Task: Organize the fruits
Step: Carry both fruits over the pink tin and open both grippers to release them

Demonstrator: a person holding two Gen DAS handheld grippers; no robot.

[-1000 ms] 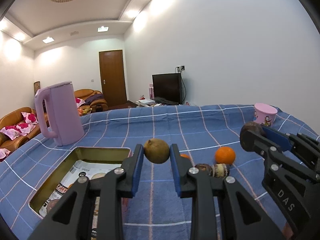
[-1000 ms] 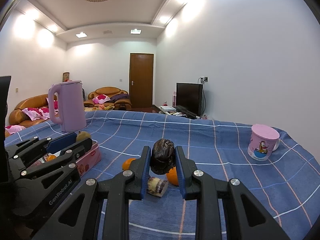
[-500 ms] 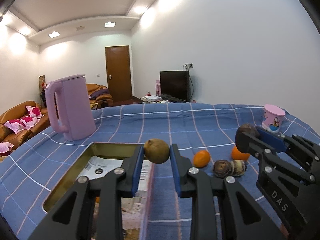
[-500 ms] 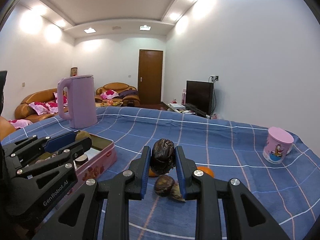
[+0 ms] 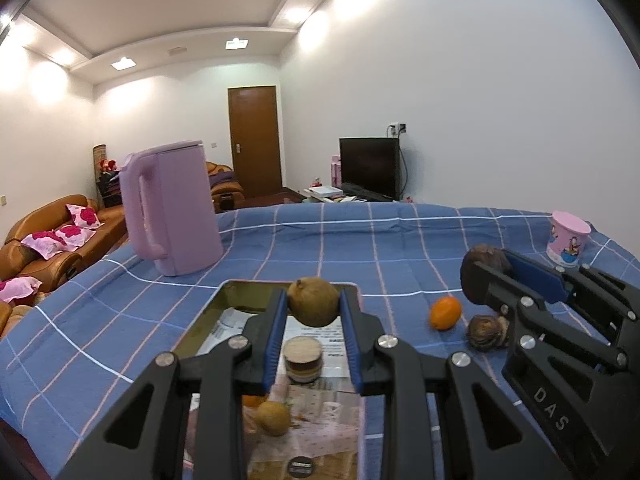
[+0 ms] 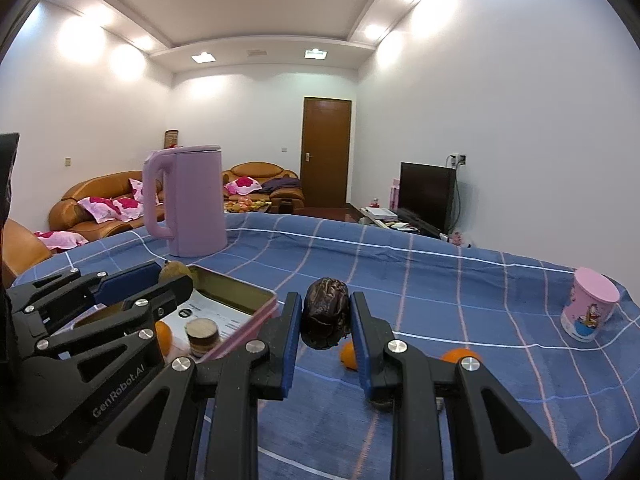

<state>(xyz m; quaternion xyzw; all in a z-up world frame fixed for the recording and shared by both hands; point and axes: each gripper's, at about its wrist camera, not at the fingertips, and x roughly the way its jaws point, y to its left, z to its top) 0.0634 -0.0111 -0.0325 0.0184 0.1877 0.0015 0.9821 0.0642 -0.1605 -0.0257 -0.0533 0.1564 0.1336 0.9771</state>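
Both tongs are carrying fruit to the tin box (image 5: pixel 224 300) near the tabletop's front edge, the left tongs (image 5: pixel 313 307) pinching a brown round fruit (image 5: pixel 313 301) over it and likely needing to lower and release, the right tongs (image 6: pixel 326 320) pinching a dark wrinkled fruit (image 6: pixel 326 318) just beside it.

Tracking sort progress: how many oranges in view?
3. One orange inside the tin; two on the checked tablecloth: one partly behind the right tool, one further right. Others may be hidden in the tin.
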